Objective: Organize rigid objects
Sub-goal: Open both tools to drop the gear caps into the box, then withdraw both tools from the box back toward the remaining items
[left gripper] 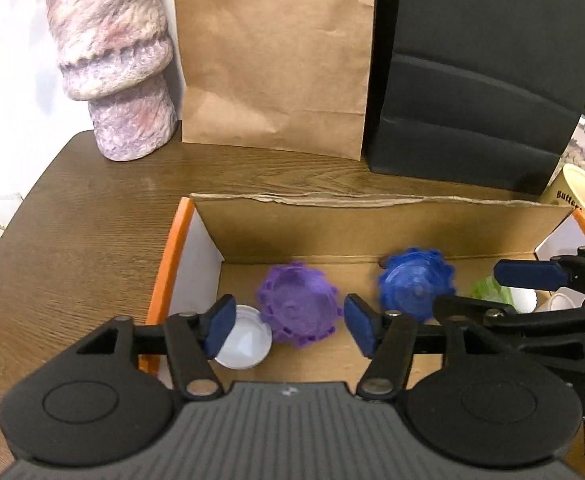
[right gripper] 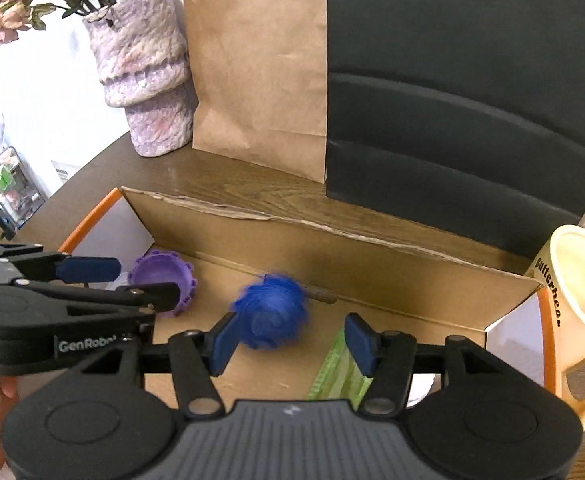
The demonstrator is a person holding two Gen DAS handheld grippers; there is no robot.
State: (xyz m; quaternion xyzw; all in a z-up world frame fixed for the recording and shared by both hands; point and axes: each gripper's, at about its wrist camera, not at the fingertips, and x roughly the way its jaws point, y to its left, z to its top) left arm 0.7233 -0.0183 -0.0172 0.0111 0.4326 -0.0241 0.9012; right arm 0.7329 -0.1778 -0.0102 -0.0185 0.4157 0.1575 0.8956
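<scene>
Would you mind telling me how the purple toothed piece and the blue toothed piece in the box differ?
The purple piece is violet, while the blue piece is deep blue. The purple one lies nearer the box's left end beside a white lid; the blue one sits further right, near a green item. The blue one looks blurrier in the right wrist view. Both are round, toothed and unheld.

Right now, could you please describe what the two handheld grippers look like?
Both the left gripper and the right gripper are black plastic with blue pads, silver pivot pins, round side housings and a ribbed grey body. White "GenRobot" lettering marks the left gripper's side.
</scene>
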